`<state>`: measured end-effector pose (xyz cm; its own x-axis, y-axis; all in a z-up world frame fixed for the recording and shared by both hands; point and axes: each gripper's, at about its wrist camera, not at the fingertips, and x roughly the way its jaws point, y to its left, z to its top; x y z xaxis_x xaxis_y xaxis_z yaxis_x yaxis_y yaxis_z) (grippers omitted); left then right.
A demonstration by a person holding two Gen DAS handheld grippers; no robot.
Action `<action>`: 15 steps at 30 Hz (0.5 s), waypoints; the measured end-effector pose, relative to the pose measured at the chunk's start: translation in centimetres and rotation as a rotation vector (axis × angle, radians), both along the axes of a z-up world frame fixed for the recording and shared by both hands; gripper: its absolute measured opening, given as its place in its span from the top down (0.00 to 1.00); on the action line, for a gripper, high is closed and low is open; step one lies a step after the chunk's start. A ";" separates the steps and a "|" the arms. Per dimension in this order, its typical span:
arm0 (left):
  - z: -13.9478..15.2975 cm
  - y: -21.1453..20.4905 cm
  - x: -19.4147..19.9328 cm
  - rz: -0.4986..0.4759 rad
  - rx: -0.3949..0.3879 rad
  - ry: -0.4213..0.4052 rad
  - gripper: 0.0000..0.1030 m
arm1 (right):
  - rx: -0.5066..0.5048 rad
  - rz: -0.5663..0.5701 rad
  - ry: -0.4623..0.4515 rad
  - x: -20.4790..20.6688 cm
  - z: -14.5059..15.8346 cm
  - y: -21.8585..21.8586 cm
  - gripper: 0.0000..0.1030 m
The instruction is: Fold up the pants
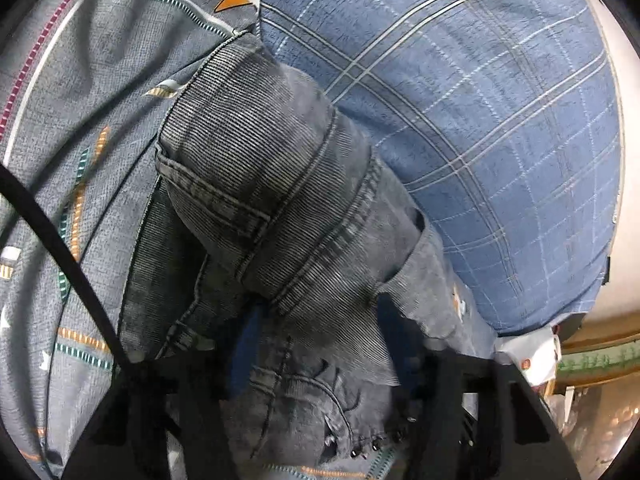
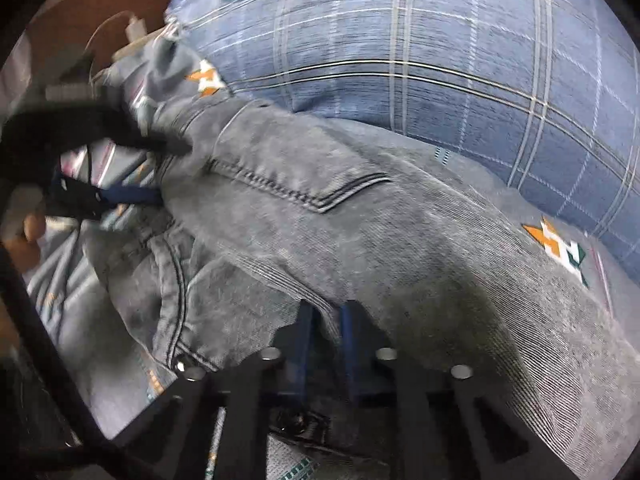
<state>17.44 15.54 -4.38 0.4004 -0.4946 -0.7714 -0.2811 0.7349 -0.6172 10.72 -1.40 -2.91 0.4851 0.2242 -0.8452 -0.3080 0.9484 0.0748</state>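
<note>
Grey denim pants (image 1: 280,200) lie bunched on a grey patterned bedsheet (image 1: 72,120), beside a blue plaid pillow (image 1: 480,120). My left gripper (image 1: 316,360) is shut on the pants near the waistband, with the cloth draped over its fingers. In the right wrist view the pants (image 2: 340,232) spread across the middle, back pocket seam up. My right gripper (image 2: 326,320) is shut on an edge of the pants, its blue pads (image 2: 306,332) close together around the cloth. The left gripper (image 2: 132,196) shows at the left of that view, clamping the far side of the pants.
The blue plaid pillow (image 2: 440,60) fills the top of the right wrist view. The patterned bedsheet (image 2: 600,340) lies under the pants. A white cable and plug (image 2: 134,26) lie at the upper left. A wooden edge (image 1: 600,344) shows at the right.
</note>
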 end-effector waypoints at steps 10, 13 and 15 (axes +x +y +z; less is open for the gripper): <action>5.8 1.0 -3.9 0.077 -0.014 -0.168 0.90 | 0.155 -0.015 -0.061 -1.2 5.1 -1.9 0.94; 9.6 0.5 -6.0 0.057 0.020 -0.245 0.91 | 0.185 -0.004 -0.087 -2.7 7.4 -2.1 0.94; 10.4 0.4 -7.0 0.054 0.066 -0.244 0.91 | 0.214 0.008 -0.084 -3.8 8.2 -2.3 0.94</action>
<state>10.40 15.93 5.97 0.6029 -0.4195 -0.6786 -0.1698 0.7636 -0.6229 6.96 -3.66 5.26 0.5490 0.3985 -0.7347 -0.3291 0.9111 0.2482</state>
